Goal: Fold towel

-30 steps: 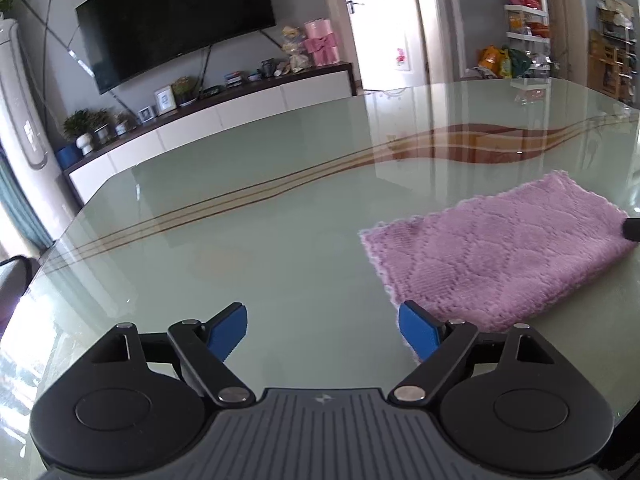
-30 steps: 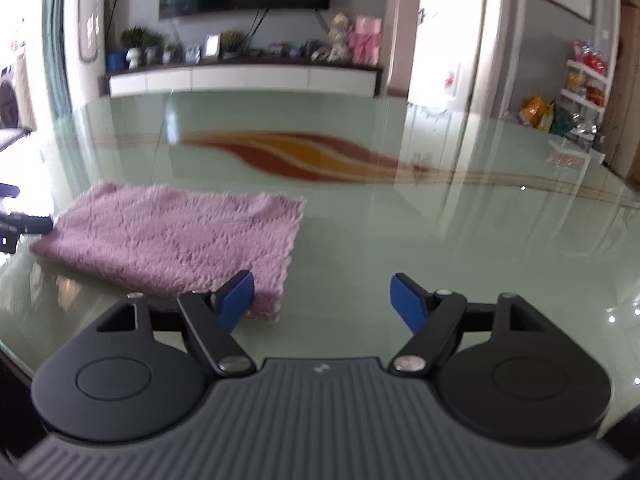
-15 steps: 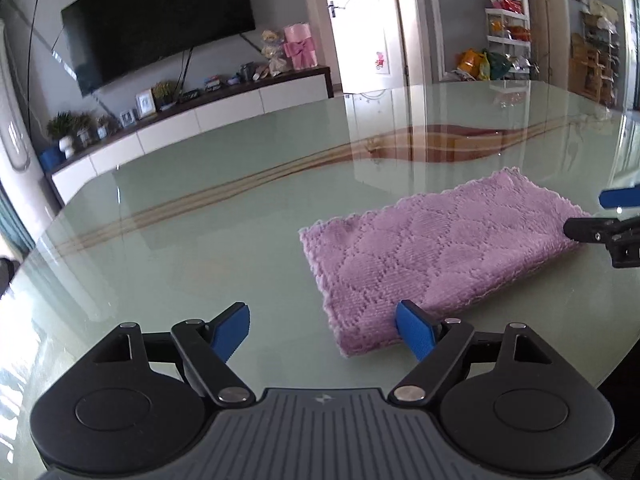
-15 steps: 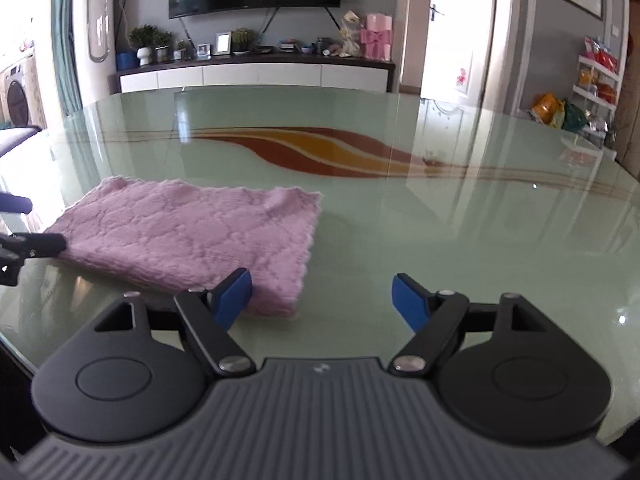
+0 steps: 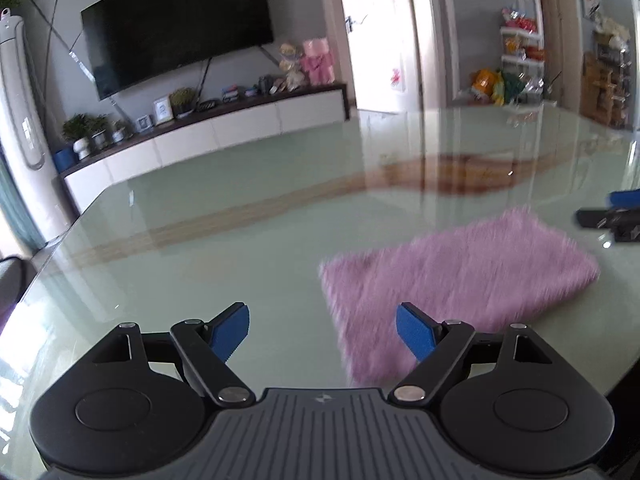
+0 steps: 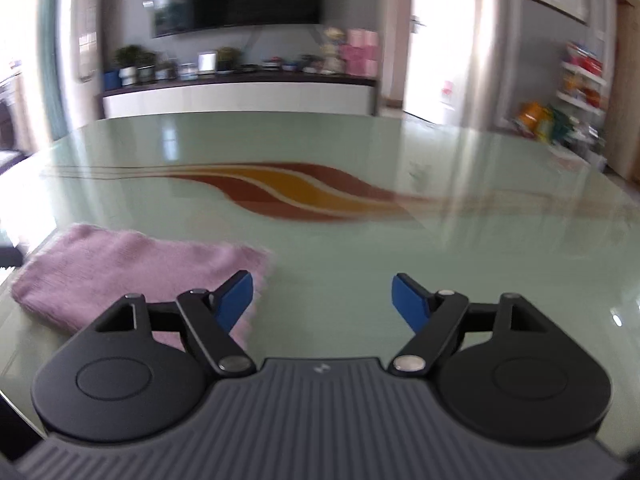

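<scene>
A pink towel (image 5: 452, 280) lies folded flat on the glass table (image 5: 224, 264), near its front edge. My left gripper (image 5: 323, 332) hovers open above the table, its right blue pad in front of the towel's near left corner, with nothing held. In the right wrist view the same pink towel (image 6: 120, 272) sits at the lower left. My right gripper (image 6: 322, 300) is open and holds nothing, its left pad over the towel's right end. The right gripper's tip (image 5: 612, 216) also shows at the far right edge of the left wrist view. Both views are motion-blurred.
The green glass table (image 6: 360, 152) carries a red and orange wave pattern (image 6: 288, 192). Behind it stand a white TV cabinet (image 5: 208, 136) with plants and a wall television (image 5: 180, 28). A shelf (image 6: 580, 80) with goods is at the right.
Both grippers have risen and drawn back from the towel, with the views tilting upward. The towel lies where it was. Both grippers stay open.
</scene>
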`<state>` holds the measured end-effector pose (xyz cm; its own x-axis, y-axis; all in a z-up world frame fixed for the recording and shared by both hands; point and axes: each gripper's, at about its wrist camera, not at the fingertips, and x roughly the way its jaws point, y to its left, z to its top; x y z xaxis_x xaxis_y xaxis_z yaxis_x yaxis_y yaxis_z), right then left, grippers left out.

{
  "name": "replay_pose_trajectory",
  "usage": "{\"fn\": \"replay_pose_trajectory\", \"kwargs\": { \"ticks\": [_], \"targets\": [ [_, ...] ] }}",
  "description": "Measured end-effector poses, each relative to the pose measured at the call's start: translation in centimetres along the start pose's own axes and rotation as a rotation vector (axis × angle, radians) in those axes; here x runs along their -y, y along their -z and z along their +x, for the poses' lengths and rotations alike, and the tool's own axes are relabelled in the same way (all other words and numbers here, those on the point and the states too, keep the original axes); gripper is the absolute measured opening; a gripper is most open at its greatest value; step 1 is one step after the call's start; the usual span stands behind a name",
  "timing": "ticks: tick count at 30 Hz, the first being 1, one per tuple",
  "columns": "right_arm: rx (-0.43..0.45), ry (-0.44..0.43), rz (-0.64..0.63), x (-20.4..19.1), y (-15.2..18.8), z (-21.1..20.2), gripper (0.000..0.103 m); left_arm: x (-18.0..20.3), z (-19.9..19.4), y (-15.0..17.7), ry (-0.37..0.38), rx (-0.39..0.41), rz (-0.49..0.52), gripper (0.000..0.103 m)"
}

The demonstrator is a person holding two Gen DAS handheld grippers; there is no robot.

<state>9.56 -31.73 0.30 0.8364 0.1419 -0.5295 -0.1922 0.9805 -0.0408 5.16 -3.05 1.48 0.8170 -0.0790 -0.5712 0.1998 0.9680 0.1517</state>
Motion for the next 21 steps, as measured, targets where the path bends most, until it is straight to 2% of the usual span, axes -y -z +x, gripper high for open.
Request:
{"fn": "replay_pose_trajectory", "kwargs": {
  "ticks": [4,6,11,15,21],
  "targets": [
    [-0.012,-0.018,-0.076,-2.4,-1.3,2.5,0.078,1.8,3.3,-2.9,0.011,0.016,0.052,0.084],
    [-0.023,-0.011,-0.072,-2.1,-1.2,3.0,0.078,2.7,5.2,-3.8,0.016,0.008,0.064,0.084],
    [-0.052,0.007,-0.063,-1.3,-1.1,4.2,0.082,3.9,8.1,-3.0,0.007,-0.060,0.097,0.085],
    [-0.075,0.022,-0.056,-0.7,-0.9,5.2,0.084,2.7,8.4,-2.0,0.011,-0.053,0.046,0.090],
    [-0.083,0.060,-0.015,0.5,-0.4,5.6,0.085,1.5,8.2,-1.7,-0.017,-0.050,0.036,0.090]
  ]
}}
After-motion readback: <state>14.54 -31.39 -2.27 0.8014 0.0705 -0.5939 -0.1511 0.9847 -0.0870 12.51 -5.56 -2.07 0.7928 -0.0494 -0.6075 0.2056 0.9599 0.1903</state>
